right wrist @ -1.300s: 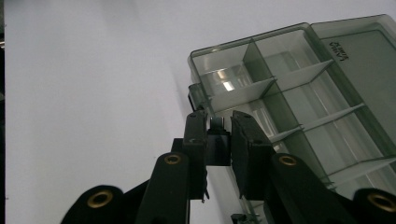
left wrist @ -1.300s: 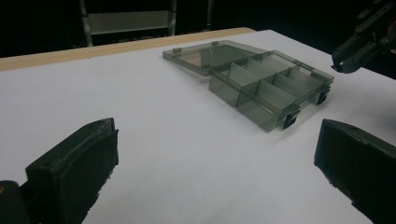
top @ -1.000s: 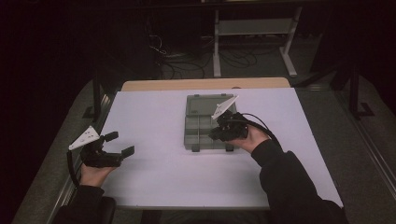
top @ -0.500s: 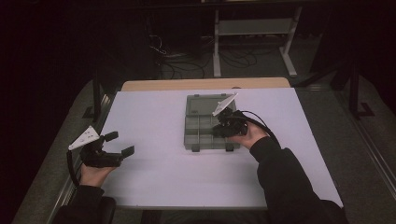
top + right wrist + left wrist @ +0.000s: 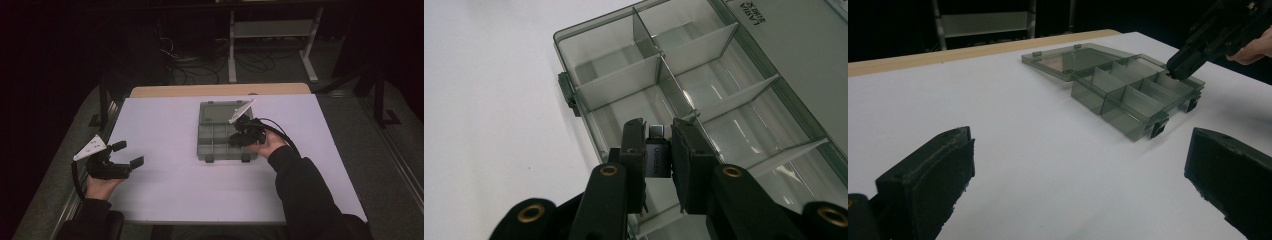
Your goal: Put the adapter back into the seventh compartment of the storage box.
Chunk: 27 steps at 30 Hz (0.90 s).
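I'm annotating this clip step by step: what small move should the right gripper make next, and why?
Probably ease down a little and open. The right gripper is shut on a small grey adapter, metal plug end forward, above a compartment of the open organizer box that looks empty. The left gripper waits open, well away from the box.

white tabletop (image 5: 165, 200), wooden board (image 5: 210, 90) behind it, metal stand (image 5: 272, 35), floor cables (image 5: 200, 65)

Open table (image 5: 165, 125) left — organizer (image 5: 215, 145) centre.
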Each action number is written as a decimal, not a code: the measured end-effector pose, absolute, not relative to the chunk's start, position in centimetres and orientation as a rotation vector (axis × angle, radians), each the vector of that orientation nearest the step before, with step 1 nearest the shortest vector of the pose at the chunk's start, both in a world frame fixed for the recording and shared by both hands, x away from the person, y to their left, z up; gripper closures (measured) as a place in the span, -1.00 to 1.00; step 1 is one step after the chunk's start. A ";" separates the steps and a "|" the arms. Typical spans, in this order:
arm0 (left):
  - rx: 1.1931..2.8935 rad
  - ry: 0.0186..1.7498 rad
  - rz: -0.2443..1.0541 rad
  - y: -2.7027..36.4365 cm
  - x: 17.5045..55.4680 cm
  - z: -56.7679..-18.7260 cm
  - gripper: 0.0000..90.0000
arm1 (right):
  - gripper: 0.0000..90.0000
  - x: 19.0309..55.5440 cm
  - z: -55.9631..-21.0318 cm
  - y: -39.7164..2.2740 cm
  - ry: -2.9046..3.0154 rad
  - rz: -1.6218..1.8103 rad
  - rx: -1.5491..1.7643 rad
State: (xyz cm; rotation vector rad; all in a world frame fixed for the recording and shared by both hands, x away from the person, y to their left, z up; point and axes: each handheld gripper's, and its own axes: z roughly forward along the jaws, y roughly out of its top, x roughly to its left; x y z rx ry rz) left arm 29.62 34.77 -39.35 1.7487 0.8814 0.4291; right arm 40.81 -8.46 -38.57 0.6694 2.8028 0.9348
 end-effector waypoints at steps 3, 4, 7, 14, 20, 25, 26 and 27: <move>1.749 0.881 0.430 34.8 29.6 -39.3 -1.00 | 0.67 40.8 -38.7 -8.4 2.809 0.928 0.672; 1.749 0.881 0.429 34.8 29.6 -39.3 -1.00 | 0.67 40.9 -38.9 -8.3 2.814 0.917 0.669; 1.749 0.881 0.428 34.8 29.6 -39.3 -1.00 | 0.67 40.9 -39.1 -8.2 2.822 0.902 0.670; 1.749 0.881 0.428 34.8 29.6 -39.3 -1.00 | 0.67 41.1 -39.7 -8.1 2.835 0.871 0.683; 1.749 0.880 0.427 34.8 29.6 -39.3 -1.00 | 0.66 41.1 -40.0 -8.1 2.843 0.850 0.683; 1.749 0.881 0.427 34.8 29.6 -39.3 -1.00 | 0.66 41.0 -40.1 -8.2 2.842 0.846 0.689; 1.750 0.881 0.427 34.8 29.6 -39.3 -1.00 | 0.61 41.0 -40.0 -8.3 2.835 0.852 0.690; 1.750 0.881 0.427 34.8 29.6 -39.3 -1.00 | 0.57 40.9 -39.9 -8.3 2.830 0.855 0.694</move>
